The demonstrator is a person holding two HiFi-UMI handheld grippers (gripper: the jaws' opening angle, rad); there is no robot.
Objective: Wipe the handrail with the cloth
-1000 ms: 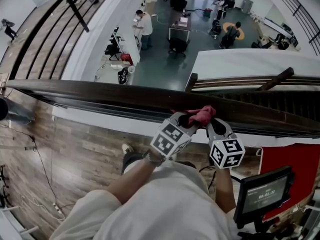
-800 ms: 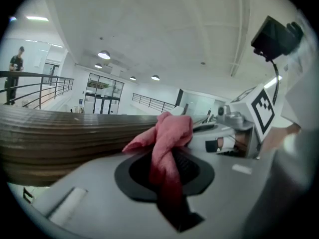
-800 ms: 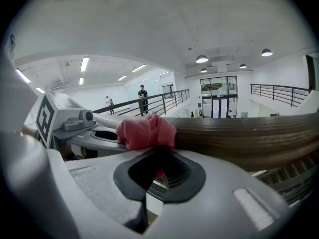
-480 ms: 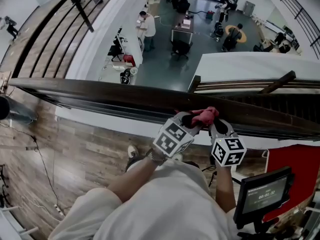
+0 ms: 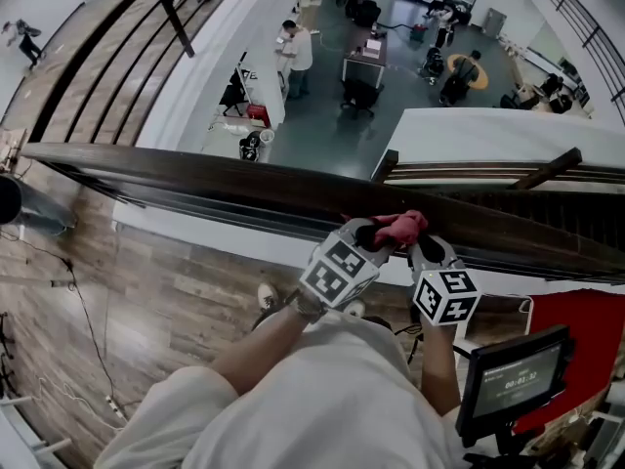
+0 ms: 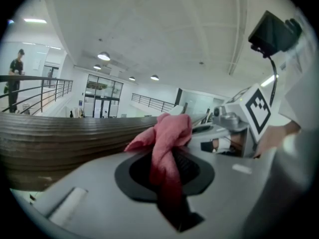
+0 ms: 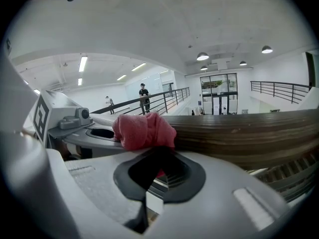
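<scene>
A dark wooden handrail (image 5: 195, 179) runs across the head view from left to right. A pink cloth (image 5: 398, 227) is bunched on top of it, just right of the middle. My left gripper (image 5: 369, 233) and right gripper (image 5: 418, 245) meet at the cloth, close side by side. In the left gripper view the cloth (image 6: 167, 133) is pinched in the shut left gripper (image 6: 167, 158), with the handrail (image 6: 60, 133) behind it. In the right gripper view the cloth (image 7: 143, 130) sits at the tip of the shut right gripper (image 7: 159, 168), against the handrail (image 7: 249, 133).
Beyond the rail is a deep drop to a lower floor (image 5: 361, 66) with desks and people. Plank flooring (image 5: 146, 301) lies on my side. A screen (image 5: 513, 379) and a red panel (image 5: 571, 330) stand at the lower right. Another railing (image 5: 98, 57) runs at the upper left.
Both grippers and the cloth stay at the same spot on the rail. Only the head view has shifted slightly.
</scene>
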